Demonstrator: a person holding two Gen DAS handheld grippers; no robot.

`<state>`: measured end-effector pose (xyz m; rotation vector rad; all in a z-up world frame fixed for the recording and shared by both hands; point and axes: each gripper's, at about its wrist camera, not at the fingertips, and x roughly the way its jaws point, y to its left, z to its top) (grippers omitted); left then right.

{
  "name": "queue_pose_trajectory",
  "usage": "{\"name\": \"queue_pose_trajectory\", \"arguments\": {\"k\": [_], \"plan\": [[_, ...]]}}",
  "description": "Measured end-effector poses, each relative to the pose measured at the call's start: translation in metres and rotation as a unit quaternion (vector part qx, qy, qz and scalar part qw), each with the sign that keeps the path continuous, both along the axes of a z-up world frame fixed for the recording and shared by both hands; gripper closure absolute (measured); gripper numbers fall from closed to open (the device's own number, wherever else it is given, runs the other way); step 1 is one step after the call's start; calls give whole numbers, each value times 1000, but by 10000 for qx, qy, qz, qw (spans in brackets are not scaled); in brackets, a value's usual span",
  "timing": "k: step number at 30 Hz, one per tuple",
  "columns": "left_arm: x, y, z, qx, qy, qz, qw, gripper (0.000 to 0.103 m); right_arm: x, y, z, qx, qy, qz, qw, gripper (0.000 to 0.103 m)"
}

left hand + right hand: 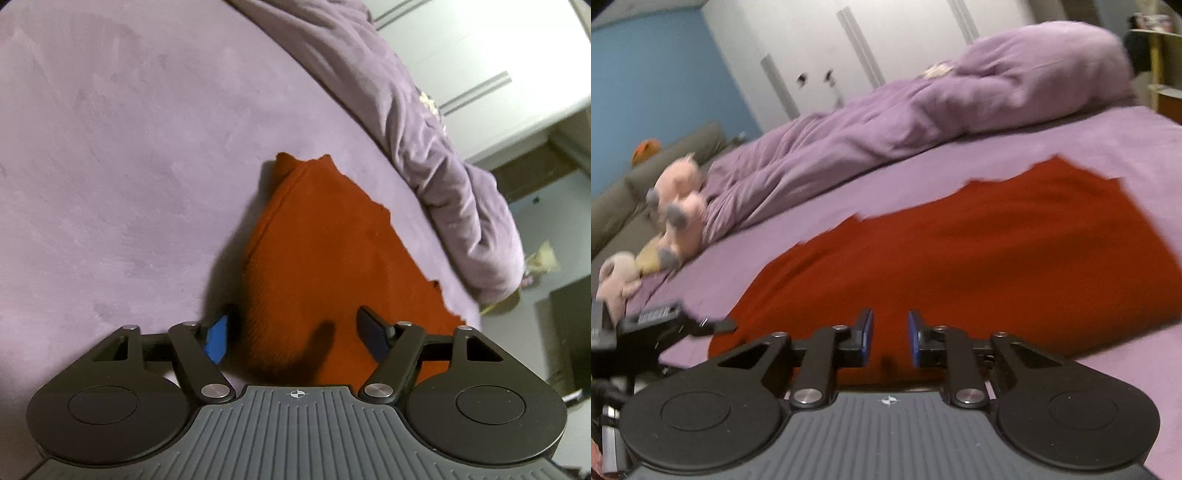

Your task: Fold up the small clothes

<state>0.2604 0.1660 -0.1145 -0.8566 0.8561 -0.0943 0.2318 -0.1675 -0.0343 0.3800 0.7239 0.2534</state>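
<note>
The red garment [960, 258] lies flat on the purple bed [110, 166], near the bunched duvet [923, 110]. Your left hand-held gripper [295, 332] tilts down over its near edge, jaws wide, grasping nothing. Your right hand-held gripper [890, 339] angles down likewise, jaws narrowly parted, empty.

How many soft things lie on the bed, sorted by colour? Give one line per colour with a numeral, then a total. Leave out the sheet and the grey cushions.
Red: 1, the red garment
Purple: 1, the bunched purple duvet
Pink: 2, a pink plush toy by the duvet and a second pink plush toy nearer the camera
Total: 4
</note>
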Motion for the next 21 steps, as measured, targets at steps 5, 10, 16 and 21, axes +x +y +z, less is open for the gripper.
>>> {"name": "queue_pose_trajectory", "arguments": {"k": [5, 10, 16, 21], "plan": [[14, 11, -10, -385, 91, 77, 9992, 59, 16, 34, -18, -136, 277, 153, 9994, 94], [20, 16, -20, -656, 96, 139, 9977, 82, 13, 34, -31, -158, 314, 106, 9993, 95], [19, 17, -15, -857, -98, 139, 9962, 85, 10, 44, -20, -295, 82, 179, 9994, 95], [20, 16, -7, -769, -215, 37, 9968, 86, 15, 58, -25, -586, 119, 194, 9980, 95]]}}
